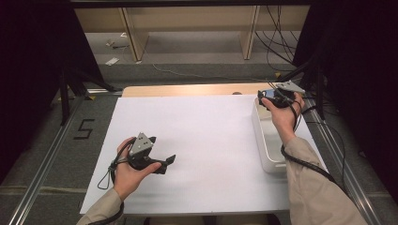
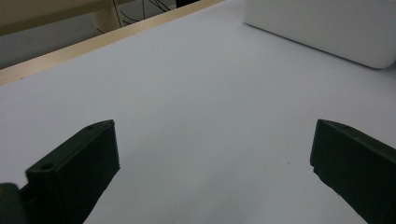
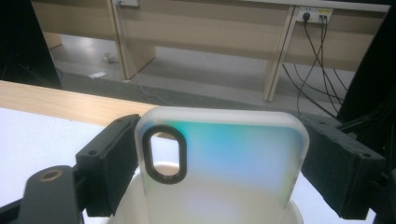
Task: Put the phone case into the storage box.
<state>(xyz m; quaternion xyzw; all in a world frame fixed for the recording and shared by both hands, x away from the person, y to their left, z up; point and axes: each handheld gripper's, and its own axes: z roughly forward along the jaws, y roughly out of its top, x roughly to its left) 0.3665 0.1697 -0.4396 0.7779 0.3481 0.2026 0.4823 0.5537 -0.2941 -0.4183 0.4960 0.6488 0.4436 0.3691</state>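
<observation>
We find the right hand-held gripper (image 3: 219, 163) pinching a translucent phone case (image 3: 224, 154) by its edges directly above the white bin (image 1: 267, 140), presumably for depositing, while the left hand-held gripper (image 2: 210, 163) idles spread over the surface (image 2: 201, 93).

White sheet (image 1: 202, 140) on wooden table (image 1: 187, 90), floor cables (image 1: 277, 42), shelving (image 1: 187, 18)

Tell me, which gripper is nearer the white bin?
Right. The right gripper hovers over the white bin's far end, gripping a phone case; the left gripper is out over the table's middle, open.
</observation>
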